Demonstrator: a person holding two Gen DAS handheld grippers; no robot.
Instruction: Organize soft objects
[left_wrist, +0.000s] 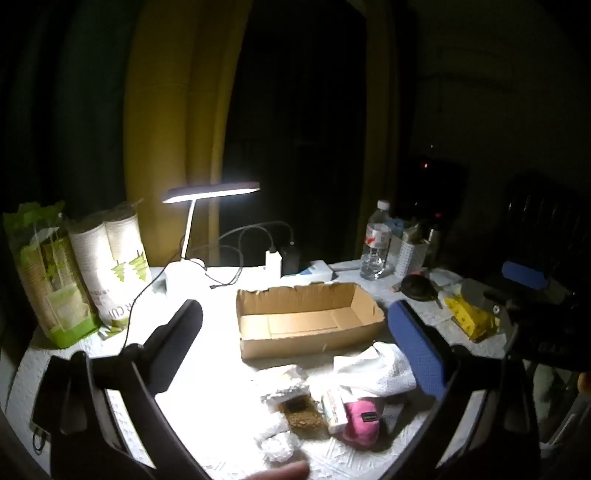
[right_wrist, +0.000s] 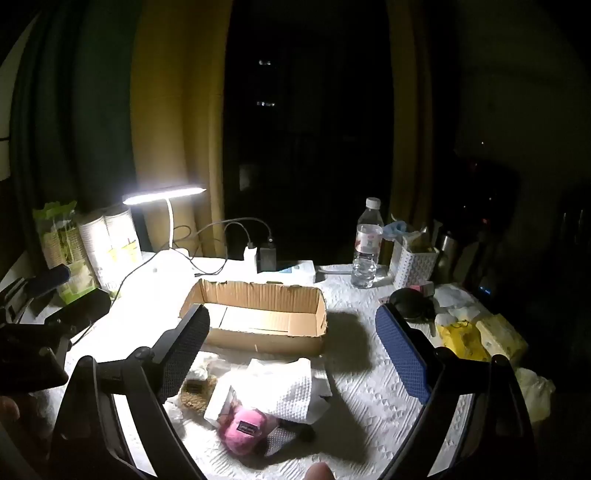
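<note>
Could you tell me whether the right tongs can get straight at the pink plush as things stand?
Probably yes: the right tongs stand open above the pile, and the pink plush lies mostly uncovered at its near edge, with only the white towel overlapping its far side.

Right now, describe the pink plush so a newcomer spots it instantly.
Start at the open cardboard box under the desk lamp. In front of it lies a pile with a white towel. The pink plush sits at its near edge, the only pink item, with a small dark label.

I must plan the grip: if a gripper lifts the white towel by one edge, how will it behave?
The white towel lies crumpled in soft folds, so it will probably hang limp. It looks light. It overlaps the pink toy, so lifting may drag it.
</note>
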